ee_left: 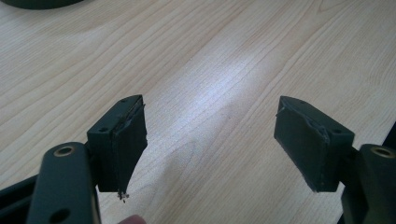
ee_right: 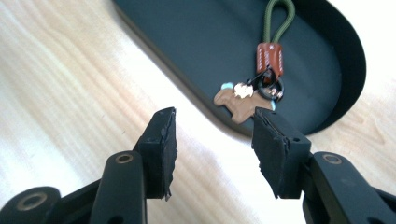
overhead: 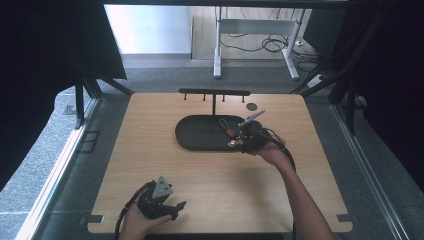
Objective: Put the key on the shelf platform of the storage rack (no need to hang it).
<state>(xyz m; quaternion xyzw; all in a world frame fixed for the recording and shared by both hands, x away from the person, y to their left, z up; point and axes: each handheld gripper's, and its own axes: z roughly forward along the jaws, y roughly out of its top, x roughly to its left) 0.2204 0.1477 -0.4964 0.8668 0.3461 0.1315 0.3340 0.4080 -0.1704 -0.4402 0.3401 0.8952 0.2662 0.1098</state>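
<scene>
A keychain [ee_right: 261, 79] lies inside the black oval tray [ee_right: 210, 37], near its right end: a green cord loop, a brown leather tab, a black ring and a tan animal-shaped charm. My right gripper [ee_right: 212, 140] hangs open just outside the tray's near rim, with nothing between its jaws and the charm a short way beyond them. The high view has that gripper [overhead: 239, 142] at the tray's [overhead: 195, 135] front right edge, beside the keychain [overhead: 227, 131]. My left gripper [overhead: 177, 210] rests near the table's front edge. Its jaws [ee_left: 210, 140] stand wide open over bare wood.
A black rack with several hooks [overhead: 214, 93] stands at the table's back edge, behind the tray. A small dark disc [overhead: 251, 106] lies to its right. Bare wooden table spreads to the left of the tray and between both hands.
</scene>
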